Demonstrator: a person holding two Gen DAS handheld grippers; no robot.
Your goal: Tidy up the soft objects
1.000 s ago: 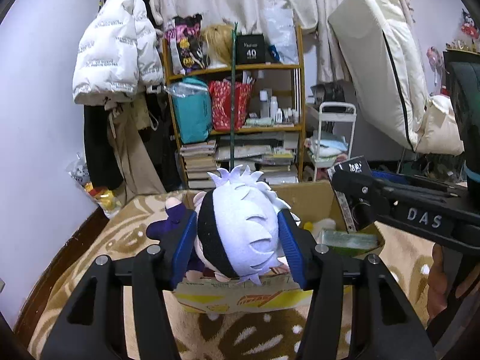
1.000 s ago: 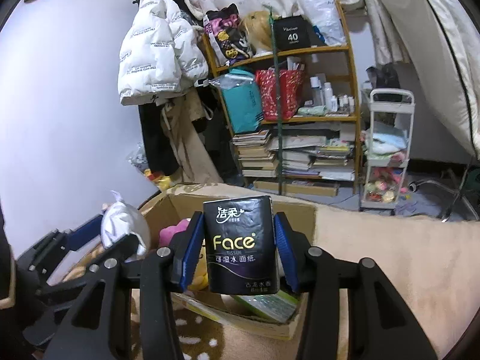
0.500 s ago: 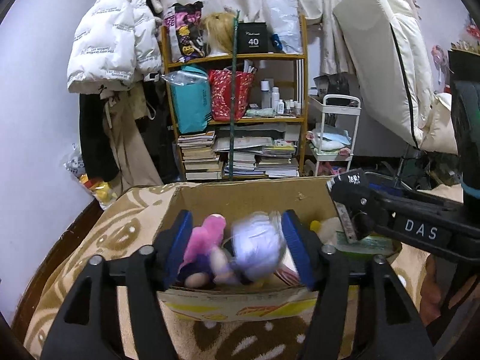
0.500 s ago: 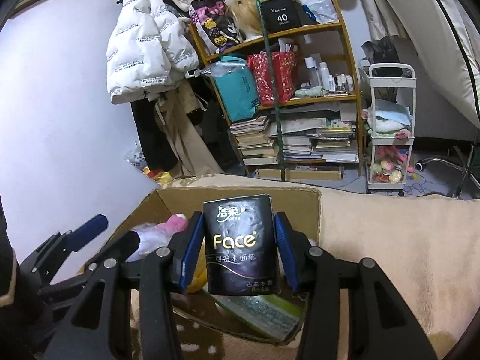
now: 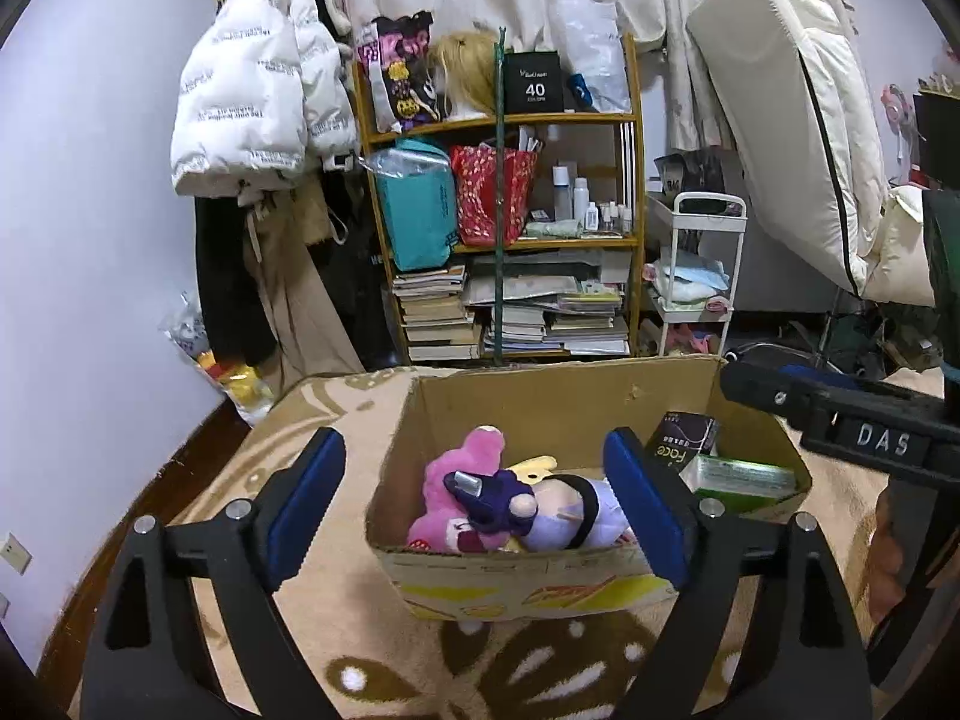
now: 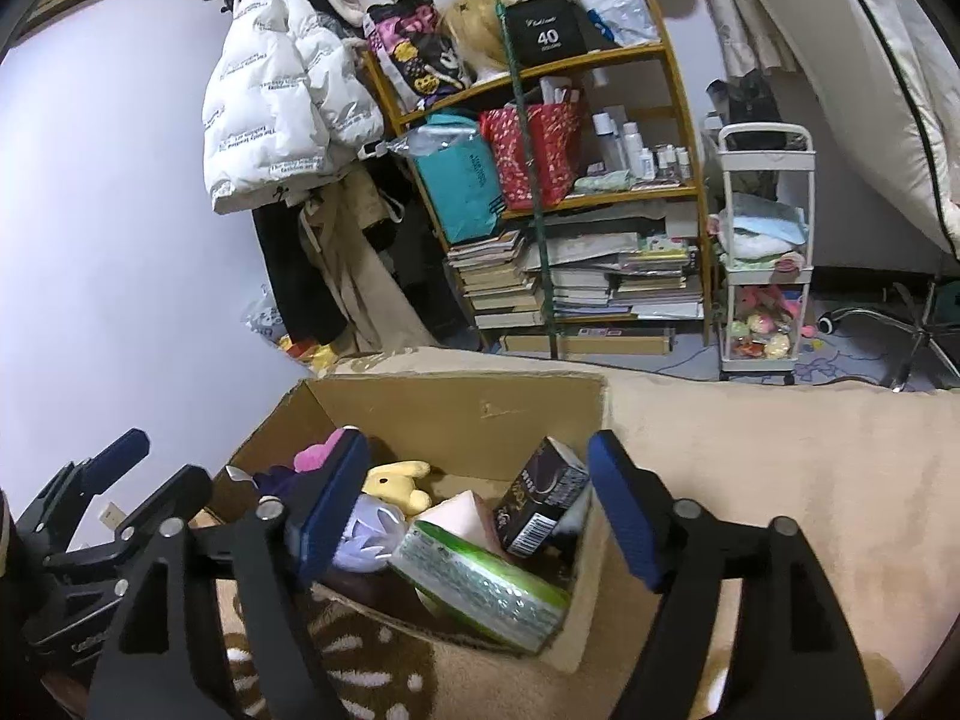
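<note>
Cardboard box [image 5: 558,408] at frame centre held our doll [image 5: 558,516] and black tissue pack [image 6: 540,495]. Our left gripper [image 5: 480,504] and right gripper [image 6: 474,510] had just been opening; both gaped wide, empty.

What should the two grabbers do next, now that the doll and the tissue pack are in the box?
Probably lift both away from the cardboard box. The left gripper and right gripper have just been opening and grip nothing. The white-haired doll lies beside the pink plush, and the black tissue pack leans inside, so both drops look done.
</note>
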